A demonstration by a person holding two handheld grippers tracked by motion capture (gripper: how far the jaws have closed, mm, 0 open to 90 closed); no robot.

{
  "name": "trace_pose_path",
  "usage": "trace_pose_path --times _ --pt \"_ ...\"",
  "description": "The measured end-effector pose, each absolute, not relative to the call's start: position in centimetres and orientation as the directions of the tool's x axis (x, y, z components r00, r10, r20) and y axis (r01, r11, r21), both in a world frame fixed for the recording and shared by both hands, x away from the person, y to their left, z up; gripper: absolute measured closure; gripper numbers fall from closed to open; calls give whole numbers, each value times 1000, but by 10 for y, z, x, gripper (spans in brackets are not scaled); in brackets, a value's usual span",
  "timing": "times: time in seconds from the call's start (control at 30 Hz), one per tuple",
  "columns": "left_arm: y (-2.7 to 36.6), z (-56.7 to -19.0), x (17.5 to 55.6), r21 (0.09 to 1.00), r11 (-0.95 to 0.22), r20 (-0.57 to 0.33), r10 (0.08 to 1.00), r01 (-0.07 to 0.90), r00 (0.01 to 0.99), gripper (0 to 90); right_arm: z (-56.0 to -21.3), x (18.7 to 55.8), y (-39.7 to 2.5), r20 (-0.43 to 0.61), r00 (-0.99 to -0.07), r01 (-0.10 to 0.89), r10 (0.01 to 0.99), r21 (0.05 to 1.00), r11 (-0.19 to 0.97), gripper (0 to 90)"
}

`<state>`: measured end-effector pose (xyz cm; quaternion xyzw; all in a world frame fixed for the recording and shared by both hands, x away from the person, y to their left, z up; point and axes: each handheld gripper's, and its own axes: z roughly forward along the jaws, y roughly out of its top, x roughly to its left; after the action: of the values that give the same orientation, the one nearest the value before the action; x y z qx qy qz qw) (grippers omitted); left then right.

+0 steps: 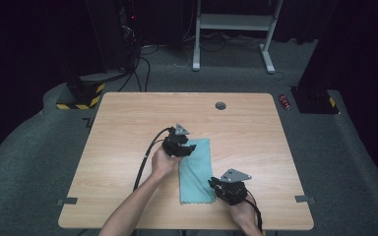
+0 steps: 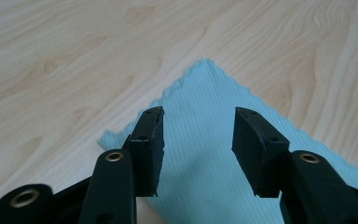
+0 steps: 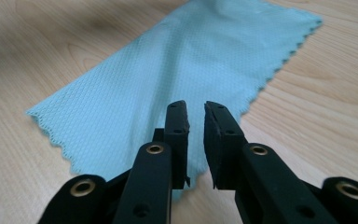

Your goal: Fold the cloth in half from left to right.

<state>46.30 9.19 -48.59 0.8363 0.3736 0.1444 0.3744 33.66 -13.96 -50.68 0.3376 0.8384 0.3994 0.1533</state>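
Cloth (image 1: 196,171) lies flat near worktop (image 1: 128,123) front edge. Left tool (image 2: 198,133) gapes wide over its far corner; right tool (image 3: 196,122) nearly together, gripping nothing, at near corner. We risk pinching wood, missing fabric.

A wooden table (image 1: 128,123) carries a teal cloth (image 1: 197,177) lying flat near its front edge.
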Motion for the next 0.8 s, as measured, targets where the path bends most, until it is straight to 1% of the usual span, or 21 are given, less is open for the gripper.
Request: trace_pose_path --times 0.13,0.23,0.37,0.63,0.8 --pt "98 -490 453 732 -449 -30 729 511 684 528 -511 349 -130 17 -729 458 685 756 468 805" --pt "101 -495 448 726 -458 -21 731 513 683 525 -513 354 -126 15 -729 460 684 751 474 791" --pt "105 -500 448 720 -450 -26 743 528 669 525 -516 358 -121 6 -738 457 674 740 494 770" --pt "116 -510 456 683 -470 22 778 559 628 526 -520 362 -122 2 -741 466 671 721 513 745" --pt "126 -511 457 681 -451 17 798 577 603 525 -517 361 -122 -8 -740 461 673 722 516 719"
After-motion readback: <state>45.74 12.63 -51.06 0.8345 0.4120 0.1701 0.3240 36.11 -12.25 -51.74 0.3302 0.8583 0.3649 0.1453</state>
